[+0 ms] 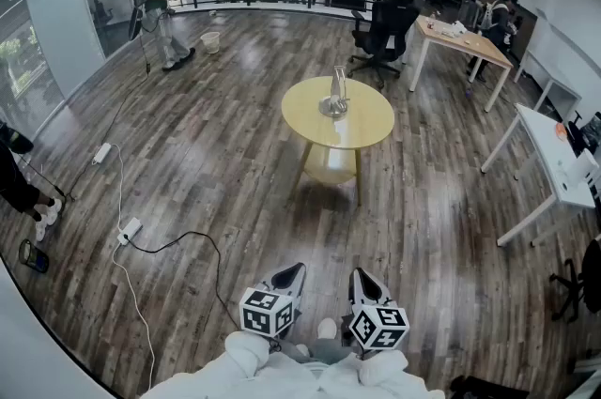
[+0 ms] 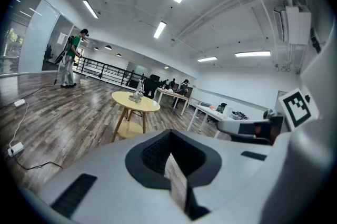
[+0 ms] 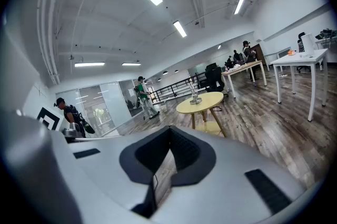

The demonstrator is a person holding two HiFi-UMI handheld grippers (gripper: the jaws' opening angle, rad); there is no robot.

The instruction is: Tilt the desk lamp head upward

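Observation:
A small silvery desk lamp (image 1: 335, 96) stands on a round yellow table (image 1: 362, 130) in the middle of the room, far ahead of me. The lamp (image 2: 138, 92) shows small in the left gripper view, and the lamp (image 3: 195, 96) shows just as small in the right gripper view. My left gripper (image 1: 293, 275) and right gripper (image 1: 362, 280) are held close to my body at the bottom of the head view, side by side. Both are shut with nothing between their jaws, and both point toward the table.
A wood floor lies between me and the table. White power strips and a cable (image 1: 129, 231) lie on the floor at left. White desks (image 1: 554, 164) stand at right, a wooden desk (image 1: 463, 42) and black office chair (image 1: 385, 36) behind the table. A person (image 1: 161, 3) walks far left.

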